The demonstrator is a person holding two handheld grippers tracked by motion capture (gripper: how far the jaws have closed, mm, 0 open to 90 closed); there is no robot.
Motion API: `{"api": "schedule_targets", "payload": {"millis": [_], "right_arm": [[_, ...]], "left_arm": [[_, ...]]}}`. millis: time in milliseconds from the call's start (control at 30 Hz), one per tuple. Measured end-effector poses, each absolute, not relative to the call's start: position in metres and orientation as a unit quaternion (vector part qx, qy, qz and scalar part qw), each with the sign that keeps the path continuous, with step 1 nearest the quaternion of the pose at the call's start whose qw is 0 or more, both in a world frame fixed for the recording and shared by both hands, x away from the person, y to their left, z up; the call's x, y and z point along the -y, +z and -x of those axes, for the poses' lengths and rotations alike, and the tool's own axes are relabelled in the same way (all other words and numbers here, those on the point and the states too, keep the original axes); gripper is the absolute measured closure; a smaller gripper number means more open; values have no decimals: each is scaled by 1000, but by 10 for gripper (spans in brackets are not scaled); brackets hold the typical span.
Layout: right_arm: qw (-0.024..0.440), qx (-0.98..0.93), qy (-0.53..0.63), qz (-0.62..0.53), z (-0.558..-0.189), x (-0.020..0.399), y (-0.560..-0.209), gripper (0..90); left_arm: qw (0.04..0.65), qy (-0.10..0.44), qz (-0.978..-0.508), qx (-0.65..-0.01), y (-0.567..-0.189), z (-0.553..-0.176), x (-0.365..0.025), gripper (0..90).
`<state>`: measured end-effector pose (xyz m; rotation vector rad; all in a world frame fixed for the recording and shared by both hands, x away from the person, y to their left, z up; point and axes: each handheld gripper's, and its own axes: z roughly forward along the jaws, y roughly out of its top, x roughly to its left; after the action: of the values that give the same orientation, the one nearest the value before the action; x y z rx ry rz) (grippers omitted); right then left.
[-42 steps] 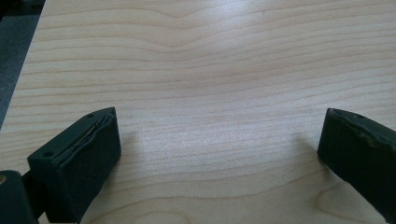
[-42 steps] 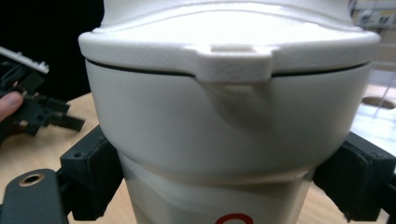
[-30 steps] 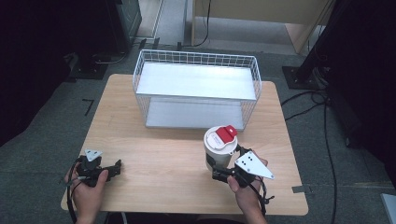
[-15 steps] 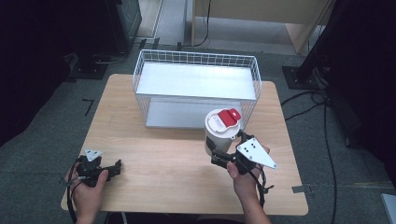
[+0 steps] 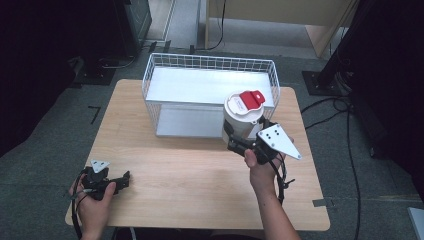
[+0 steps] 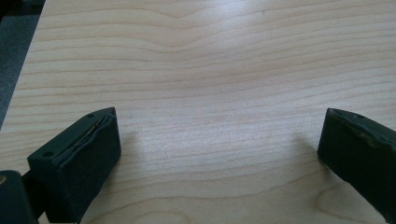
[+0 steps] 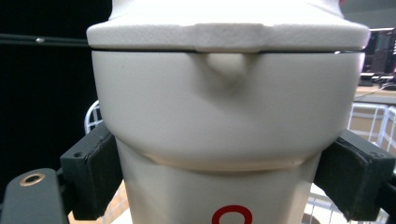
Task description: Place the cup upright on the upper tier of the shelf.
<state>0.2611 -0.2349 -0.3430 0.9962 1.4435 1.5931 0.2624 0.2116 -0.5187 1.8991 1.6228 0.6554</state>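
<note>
Light wood-grain surface (image 5: 200,190) on grey carpet floor (image 5: 45,165); dark equipment stands behind, black cables (image 5: 350,145) trail right, pale wooden cabinet (image 5: 280,12) at rear.

Room is dim around the edges, the floor and racks go near black. Light comes from overhead: the table (image 5: 200,185) is evenly lit, with soft short shadows. The white basket (image 5: 210,85) shelf is bright, close to blown out. The high view is slightly soft and low in detail. In the left gripper view the wood grain is sharp, with faint shadows beside both jaws. In the right gripper view the white container (image 7: 224,135) sits very close, its texture mildly blurred, the background dark and out of focus.
</note>
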Motion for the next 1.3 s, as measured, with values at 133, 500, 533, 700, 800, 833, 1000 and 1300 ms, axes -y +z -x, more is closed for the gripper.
{"api": "schedule_targets", "payload": {"millis": [133, 500, 533, 700, 800, 833, 1000, 1300], "right_arm": [[382, -557, 624, -393, -272, 237, -331, 115], [403, -543, 616, -403, -305, 234, -307, 115], [405, -544, 614, -404, -308, 233, -305, 114], [418, -546, 605, -401, -324, 226, -298, 114], [422, -546, 602, -401, -333, 221, -296, 115], [424, -545, 601, -402, -337, 219, -295, 114], [427, -541, 598, -409, -353, 213, -294, 114], [431, -535, 584, -433, -388, 208, -300, 114]], "left_arm": [[276, 244, -707, -604, -519, -262, -212, 0], [276, 244, -707, -604, -519, -262, -212, 0], [276, 244, -707, -604, -519, -262, -212, 0], [276, 244, -707, -604, -519, -262, -212, 0], [276, 245, -706, -604, -519, -262, -211, 0], [277, 245, -706, -604, -519, -262, -211, 0], [277, 243, -708, -602, -519, -262, -211, 0], [276, 243, -709, -601, -519, -262, -211, 0]]}}
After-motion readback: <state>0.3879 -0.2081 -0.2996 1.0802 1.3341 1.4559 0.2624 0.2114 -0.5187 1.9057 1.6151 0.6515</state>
